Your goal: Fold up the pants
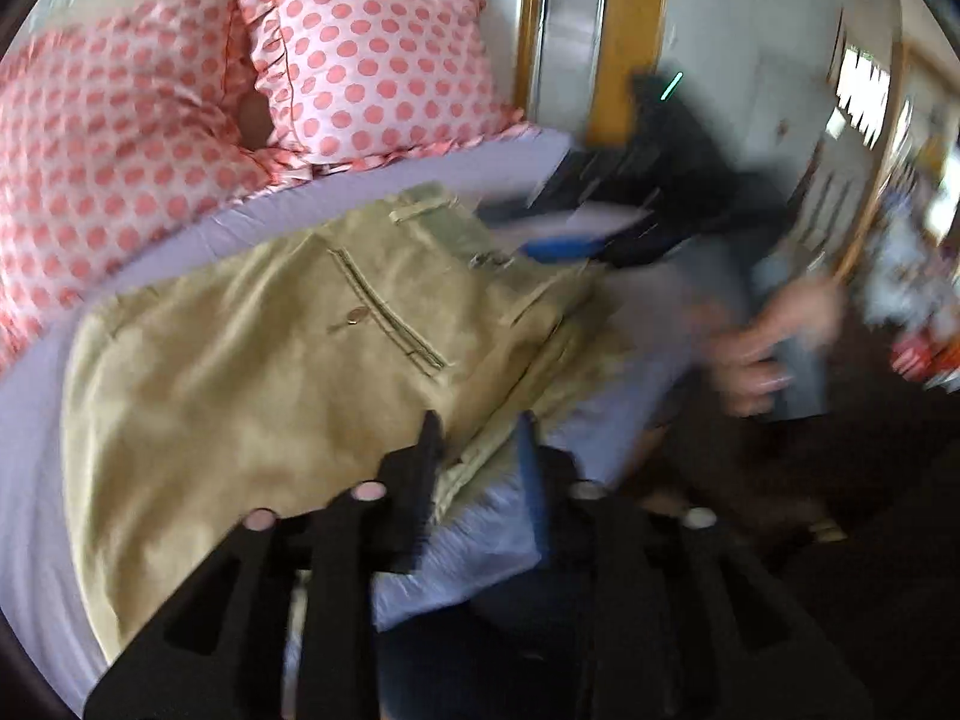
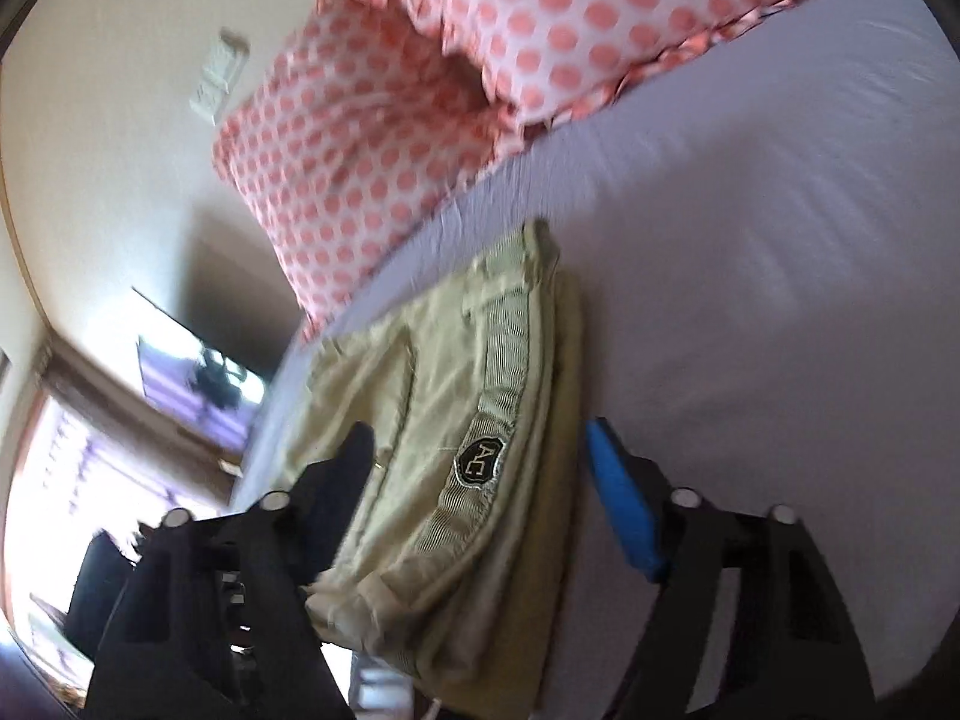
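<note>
Lavender sheets cover the bed (image 1: 36,420), with polka-dot pillows (image 1: 372,54) at its far left. On the bed's near edge the khaki pants (image 1: 240,372) lie as a compact, layered bundle, back pocket up, waistband to the right. Left claw (image 1: 480,450) pinches the bundle's near hem, fingers narrowly set. Right claw (image 2: 480,450) is spread wide over the waistband, holding nothing. Folding looks nearly finished; perhaps one last fold or some squaring remains.
</note>
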Tool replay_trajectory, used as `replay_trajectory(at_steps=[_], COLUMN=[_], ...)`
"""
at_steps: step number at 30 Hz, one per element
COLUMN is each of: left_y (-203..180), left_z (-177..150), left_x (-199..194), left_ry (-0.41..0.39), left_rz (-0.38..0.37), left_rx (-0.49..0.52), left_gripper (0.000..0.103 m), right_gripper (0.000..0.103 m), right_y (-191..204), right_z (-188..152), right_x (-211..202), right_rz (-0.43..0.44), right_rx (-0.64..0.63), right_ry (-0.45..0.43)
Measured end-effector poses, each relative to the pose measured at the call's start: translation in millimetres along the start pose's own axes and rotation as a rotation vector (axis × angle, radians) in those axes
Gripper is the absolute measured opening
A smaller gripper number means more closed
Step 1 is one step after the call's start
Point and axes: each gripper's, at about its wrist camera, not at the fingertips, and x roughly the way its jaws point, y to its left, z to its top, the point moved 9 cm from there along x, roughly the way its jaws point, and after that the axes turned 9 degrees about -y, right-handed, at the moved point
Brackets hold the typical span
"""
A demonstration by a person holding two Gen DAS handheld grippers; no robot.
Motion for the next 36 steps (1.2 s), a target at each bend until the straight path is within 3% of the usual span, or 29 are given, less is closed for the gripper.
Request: replay_trajectory(at_steps=[1, 3, 5, 8, 9, 12, 14, 15, 16, 17, 18, 19, 20, 21, 23, 27, 30, 32, 35, 36], left_y=[9, 45, 117, 188, 207, 219, 209, 209, 207, 206, 210, 214, 216, 217, 217, 211, 225, 243, 276, 288], left_z=[7, 20, 21, 2, -7, -15, -13, -15, -12, -9, -8, -9, -10, -9, -6, 31, 67, 80, 76, 66], left_x=[-18, -41, -58, -50, -41, -24, -6, -1, 5, 10, 14, 17, 17, 16, 14, 9, 14, 28, 68, 86], left_ry=[-0.046, -0.125, -0.156, -0.072, -0.032, 0.022, 0.052, 0.063, 0.057, 0.052, 0.047, 0.046, 0.048, 0.045, 0.044, -0.008, -0.064, -0.082, -0.013, 0.046], left_rz=[-0.023, 0.039, 0.226, 0.311, 0.301, 0.26, 0.17, 0.162, 0.134, 0.091, 0.078, 0.065, 0.057, 0.04, 0.053, 0.079, 0.156, 0.199, 0.284, 0.344], left_rx=[-0.073, -0.179, -0.297, -0.489, -0.559, -0.628, -0.643, -0.642, -0.638, -0.66, -0.679, -0.706, -0.71, -0.719, -0.703, -0.612, -0.525, -0.525, -0.557, -0.557], left_gripper=[0.049, 0.064, 0.069, 0.068, 0.068, 0.068, 0.069, 0.071, 0.071, 0.068, 0.054, 0.028, 0.015, 0.011, 0.008, 0.006, 0.006, 0.006, 0.012, 0.018], right_gripper=[0.061, 0.059, 0.057, 0.05, 0.049, 0.049, 0.041, 0.024, 0.015, 0.014, 0.012, 0.011, 0.011, 0.01, 0.01, 0.009, 0.009, 0.009, 0.009, 0.01], right_y=[-2, -4, -5, -7, -6, -5, -5, -5, -6, -6, -6, -6, -4, -2, 6, 34, 46, 45, 22, 9], right_z=[-3, -1, 2, 8, 9, 10, 11, 10, 9, 8, 9, 10, 11, 14, 21, 51, 86, 110, 139, 142], right_x=[5, 11, 16, 24, 26, 29, 32, 34, 35, 35, 34, 33, 32, 30, 28, 32, 41, 50, 76, 90], right_rz=[-0.012, -0.036, -0.026, -0.015, -0.014, -0.007, 0.005, 0.015, 0.041, 0.087, 0.128, 0.149, 0.167, 0.189, 0.221, 0.258, 0.25, 0.228, 0.12, 0.061], right_rx=[-0.006, -0.031, -0.029, -0.039, -0.043, -0.056, -0.066, -0.059, -0.034, 0.005, 0.047, 0.066, 0.08, 0.099, 0.109, 0.061, 0.016, 0.005, 0.003, 0.004], right_ry=[0.019, 0.025, 0.028, 0.026, 0.031, 0.044, 0.056, 0.065, 0.081, 0.094, 0.1, 0.099, 0.098, 0.095, 0.089, 0.07, 0.026, -0.01, -0.044, -0.027])
